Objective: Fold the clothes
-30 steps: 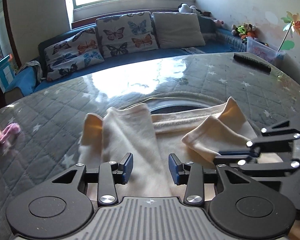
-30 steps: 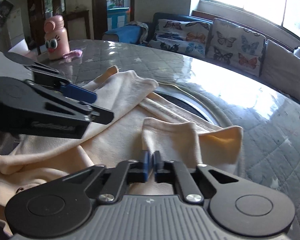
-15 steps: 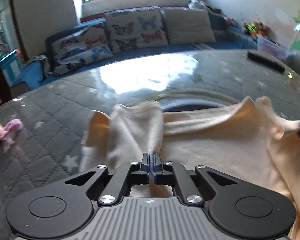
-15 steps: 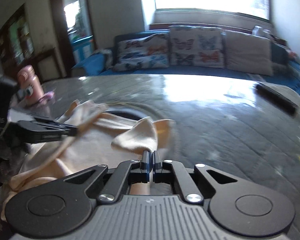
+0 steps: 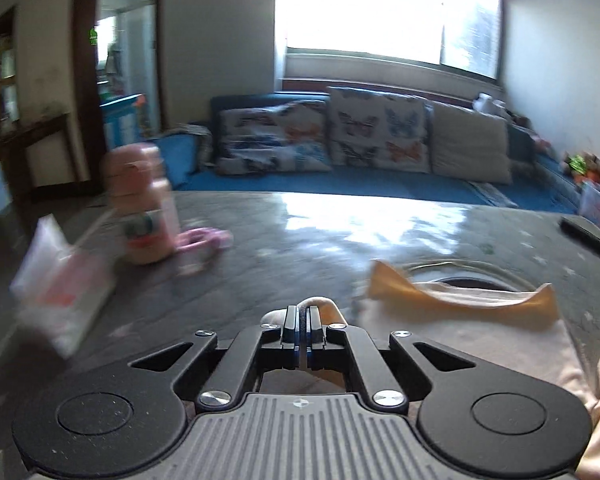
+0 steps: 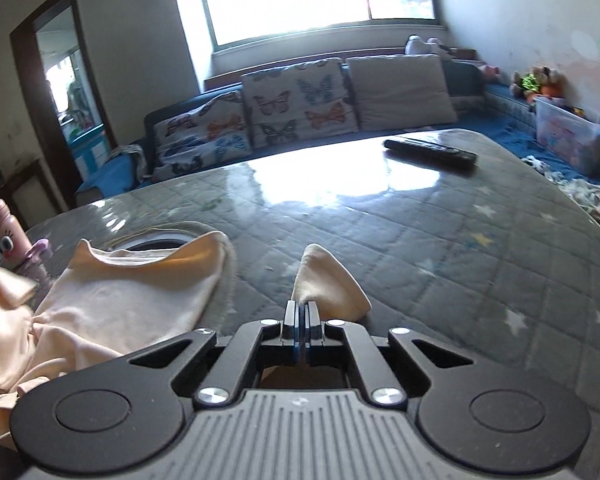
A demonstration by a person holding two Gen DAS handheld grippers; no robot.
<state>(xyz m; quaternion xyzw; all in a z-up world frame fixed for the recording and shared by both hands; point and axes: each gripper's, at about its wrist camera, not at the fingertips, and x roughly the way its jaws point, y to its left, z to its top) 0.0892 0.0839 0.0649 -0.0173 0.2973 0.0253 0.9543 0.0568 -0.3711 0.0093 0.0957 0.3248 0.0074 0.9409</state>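
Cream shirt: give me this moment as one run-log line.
left tool: shut on cream shirt | right tool: shut on cream shirt | shirt: spread across grey quilted table | fold: not done

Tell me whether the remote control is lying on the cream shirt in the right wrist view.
No. The remote control lies on bare quilted table cover, well apart from the cream shirt.

Standing at nine o'clock: pink bottle (image 6: 4, 236). Lying at one o'clock on quilted surface (image 6: 420, 240): black remote (image 6: 430, 151).
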